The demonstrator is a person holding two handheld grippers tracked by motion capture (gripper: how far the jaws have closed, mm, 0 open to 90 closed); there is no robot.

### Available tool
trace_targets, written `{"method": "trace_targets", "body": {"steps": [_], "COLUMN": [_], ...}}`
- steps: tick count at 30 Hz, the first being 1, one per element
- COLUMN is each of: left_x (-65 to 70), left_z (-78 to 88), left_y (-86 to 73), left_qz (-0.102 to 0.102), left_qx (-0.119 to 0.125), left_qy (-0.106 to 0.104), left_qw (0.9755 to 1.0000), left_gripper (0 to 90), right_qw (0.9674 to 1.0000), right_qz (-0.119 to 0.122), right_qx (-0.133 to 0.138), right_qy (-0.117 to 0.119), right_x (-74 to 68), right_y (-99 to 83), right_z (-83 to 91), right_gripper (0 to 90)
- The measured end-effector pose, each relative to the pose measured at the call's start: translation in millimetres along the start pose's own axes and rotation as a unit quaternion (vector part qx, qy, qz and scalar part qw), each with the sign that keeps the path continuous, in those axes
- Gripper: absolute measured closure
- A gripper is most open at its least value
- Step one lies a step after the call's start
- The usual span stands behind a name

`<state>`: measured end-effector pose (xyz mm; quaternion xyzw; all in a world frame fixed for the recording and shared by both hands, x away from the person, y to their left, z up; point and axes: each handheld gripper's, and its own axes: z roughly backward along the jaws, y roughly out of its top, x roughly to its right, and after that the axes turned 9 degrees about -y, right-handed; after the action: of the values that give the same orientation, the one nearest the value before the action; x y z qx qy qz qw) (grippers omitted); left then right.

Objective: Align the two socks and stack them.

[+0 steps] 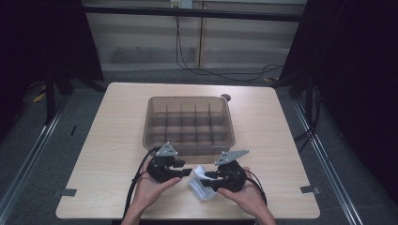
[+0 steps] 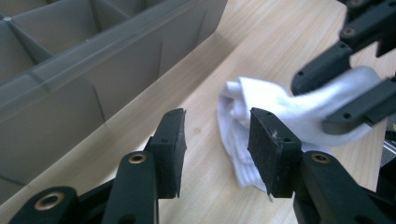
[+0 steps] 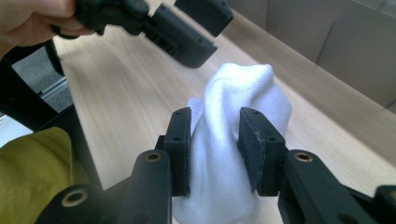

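A white sock [image 1: 199, 187] lies bunched on the wooden table [image 1: 117, 140], in front of the box and between my two hands. My right gripper [image 1: 209, 176] is shut on the sock [image 3: 243, 88], and both pads [image 3: 180, 140] press into the cloth. In the left gripper view the right gripper [image 2: 336, 91] holds the sock [image 2: 275, 100] a little off the table. My left gripper [image 1: 187, 172] is just left of the sock with its jaws open [image 2: 217, 121] and nothing between them. It also shows at the top of the right gripper view [image 3: 205, 30].
A clear grey box [image 1: 187, 99] divided into several compartments stands mid-table, its near wall [image 2: 70, 65] close behind both grippers. A small dark round thing [image 1: 226, 97] sits at its far right corner. Bare wood lies left and right of the hands. Tape marks [image 1: 68, 192] sit near the front corners.
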<state>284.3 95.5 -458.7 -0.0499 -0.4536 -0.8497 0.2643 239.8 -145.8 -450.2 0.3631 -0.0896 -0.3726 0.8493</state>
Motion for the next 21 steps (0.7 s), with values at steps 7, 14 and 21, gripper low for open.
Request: {"method": "trace_targets", "body": {"steps": [7,14,21], "left_x": [-0.9,-1.6,4.6], "left_z": [-0.9,-18.1,-26.5], "left_y": [4.8,9.7,3.3], "left_qz": [0.004,0.002,-0.01], "left_qx": [0.0,-0.023,-0.05], "left_qy": [0.004,0.009,0.035], "left_qw": [1.0,0.9997,0.9981], "left_gripper": [53.5,50.7,49.6], "right_qw": [0.9993,0.9989,0.9991], "right_qz": [0.024,0.035,0.025], "right_qx": [-0.017,-0.018,-0.02], "right_qy": [0.022,0.026,0.026], "right_x": [-19.5,-24.9,-21.7], "right_y": [-1.2,-1.0,0.0], "right_z": [-21.7,-30.8,-20.9], "right_gripper": [77.5,77.8,57.6]}}
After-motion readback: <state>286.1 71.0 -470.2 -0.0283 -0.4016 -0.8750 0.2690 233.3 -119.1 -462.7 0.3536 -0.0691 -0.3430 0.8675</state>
